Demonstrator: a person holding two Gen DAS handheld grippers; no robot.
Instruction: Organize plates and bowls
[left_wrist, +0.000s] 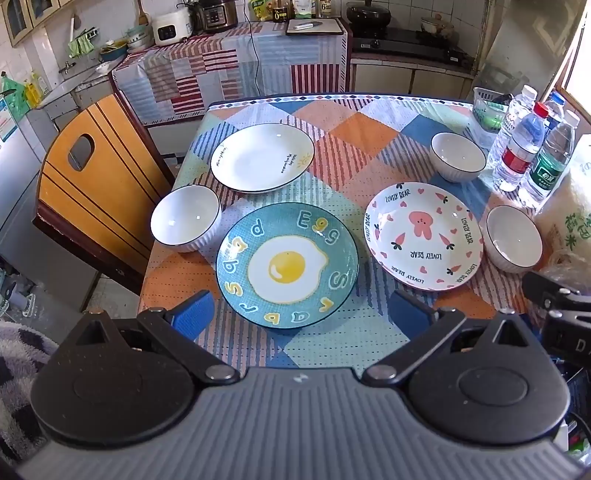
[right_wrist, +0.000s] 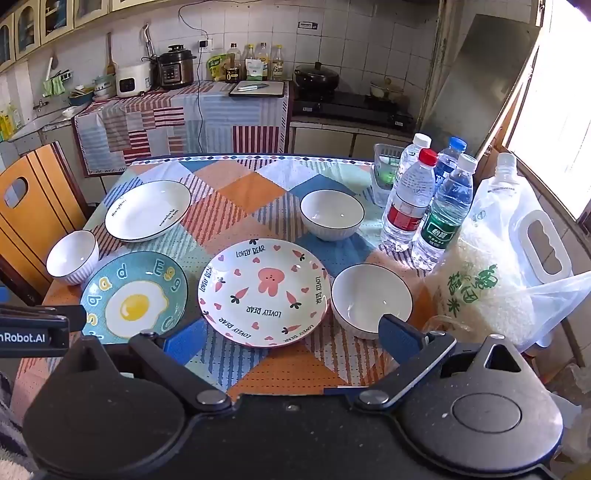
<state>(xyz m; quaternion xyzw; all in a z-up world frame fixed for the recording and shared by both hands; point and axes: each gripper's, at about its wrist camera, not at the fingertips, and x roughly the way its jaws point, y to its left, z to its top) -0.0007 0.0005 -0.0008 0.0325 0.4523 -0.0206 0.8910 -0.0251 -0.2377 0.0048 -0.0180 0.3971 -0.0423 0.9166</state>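
Note:
Three plates lie on the table: a blue egg plate (left_wrist: 286, 264) (right_wrist: 135, 295), a pink "Lovely Bear" plate (left_wrist: 423, 236) (right_wrist: 264, 291) and a plain white plate (left_wrist: 262, 157) (right_wrist: 147, 210). Three white bowls stand apart: one at the left (left_wrist: 184, 223) (right_wrist: 72, 256), one at the back right (left_wrist: 458, 157) (right_wrist: 332, 214), one at the front right (left_wrist: 513, 238) (right_wrist: 371, 299). My left gripper (left_wrist: 301, 314) is open and empty just short of the egg plate. My right gripper (right_wrist: 291, 336) is open and empty, its jaws either side of the bear plate's near rim.
Several water bottles (right_wrist: 428, 206) and a bag of rice (right_wrist: 491, 280) stand at the table's right side, with a small green basket (right_wrist: 386, 170) behind them. A wooden chair (left_wrist: 88, 184) stands at the left edge. A kitchen counter (right_wrist: 184, 107) runs behind.

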